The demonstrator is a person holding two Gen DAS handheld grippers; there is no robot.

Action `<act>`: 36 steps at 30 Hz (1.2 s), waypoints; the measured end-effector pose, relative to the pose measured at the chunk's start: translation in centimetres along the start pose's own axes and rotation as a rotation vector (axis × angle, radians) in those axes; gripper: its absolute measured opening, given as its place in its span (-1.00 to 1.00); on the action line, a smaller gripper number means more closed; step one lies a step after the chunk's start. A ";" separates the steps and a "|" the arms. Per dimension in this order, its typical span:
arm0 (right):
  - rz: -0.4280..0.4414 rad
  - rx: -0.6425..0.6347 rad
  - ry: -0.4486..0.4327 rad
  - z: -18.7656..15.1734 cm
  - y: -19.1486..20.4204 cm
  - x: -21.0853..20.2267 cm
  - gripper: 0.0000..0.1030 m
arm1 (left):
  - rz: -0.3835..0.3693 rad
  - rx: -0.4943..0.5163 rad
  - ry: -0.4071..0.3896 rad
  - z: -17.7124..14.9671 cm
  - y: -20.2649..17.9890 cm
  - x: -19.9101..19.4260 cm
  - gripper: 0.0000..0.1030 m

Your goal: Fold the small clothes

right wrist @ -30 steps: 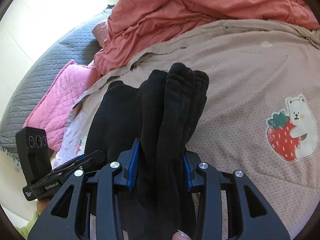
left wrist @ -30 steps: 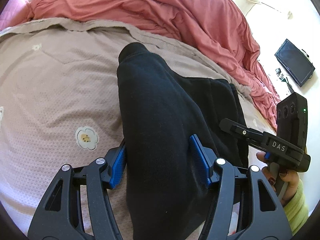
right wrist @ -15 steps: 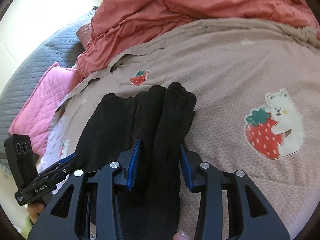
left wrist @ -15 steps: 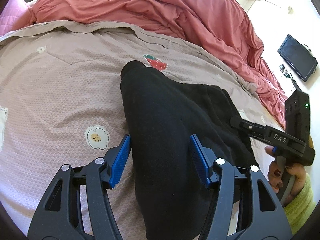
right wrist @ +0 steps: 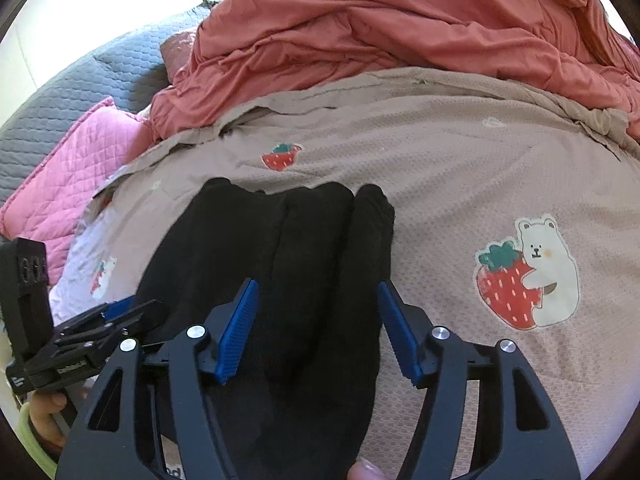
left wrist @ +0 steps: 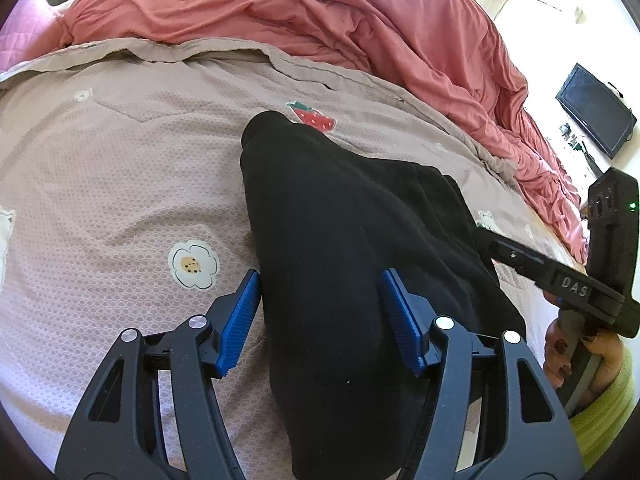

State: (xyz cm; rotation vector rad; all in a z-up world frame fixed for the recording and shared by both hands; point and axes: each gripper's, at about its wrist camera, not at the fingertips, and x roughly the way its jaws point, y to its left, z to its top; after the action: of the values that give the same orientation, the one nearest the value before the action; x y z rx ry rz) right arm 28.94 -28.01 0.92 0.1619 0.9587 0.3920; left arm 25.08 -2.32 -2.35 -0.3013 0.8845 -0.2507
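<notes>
- A rumpled coral duvet (right wrist: 400, 20) is heaped behind the beige printed bedspread (right wrist: 460, 168); a pink quilted pillow (right wrist: 60, 184) lies at its edge.
- The black garment (right wrist: 280, 256), folded into ridges, lies flat on the bedspread.
- The left gripper (left wrist: 320, 300) straddles it, jaws wide, gripping nothing.
- The right gripper (right wrist: 316, 312) is likewise spread open over the folds.

The black garment (left wrist: 340, 280) is soft, matt, fleecy cloth. Under it the beige bedspread (left wrist: 120, 184) is a finely dimpled, waffle-like weave with flat printed motifs. The coral duvet (right wrist: 400, 28) is smooth, creased cotton-like cloth. The left tool (left wrist: 320, 312) is matt black plastic with ribbed blue pads (left wrist: 400, 320) and shiny metal pins.
</notes>
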 end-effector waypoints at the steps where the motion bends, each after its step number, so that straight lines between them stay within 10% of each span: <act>1: -0.016 -0.005 0.006 -0.2 -0.1 0.2 0.18 | 0.000 0.000 0.000 0.0 0.0 0.0 0.05; 6: -0.131 -0.048 0.029 -1.1 -0.4 1.0 0.17 | -0.002 0.005 0.000 -0.3 0.0 0.0 0.08; 13: -0.008 -0.108 -0.079 -2.5 -0.3 -4.0 0.13 | -0.001 0.007 -0.001 -0.4 0.0 -0.1 0.09; 20: 0.138 -0.271 -0.009 -5.8 1.9 -6.2 -0.28 | 0.010 0.020 -0.004 -0.8 -0.4 -0.3 0.09; 29: 0.139 -0.396 0.083 -6.8 3.7 -3.4 -0.27 | 0.019 0.032 -0.005 -1.2 -0.8 -0.6 0.09; 32: 0.122 -0.408 0.115 -7.2 3.9 -3.5 -0.74 | 0.022 0.043 -0.003 -1.2 -1.0 -0.6 0.10; 36: 0.094 -0.348 0.115 -7.9 3.0 -4.5 -0.75 | 0.023 0.067 0.001 -1.4 -1.6 -0.6 0.20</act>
State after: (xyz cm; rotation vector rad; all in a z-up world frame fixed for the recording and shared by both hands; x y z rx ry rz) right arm 19.38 -27.31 0.83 -0.1343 0.9828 0.6531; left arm 23.44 -3.79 -2.17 -0.2285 0.8786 -0.2590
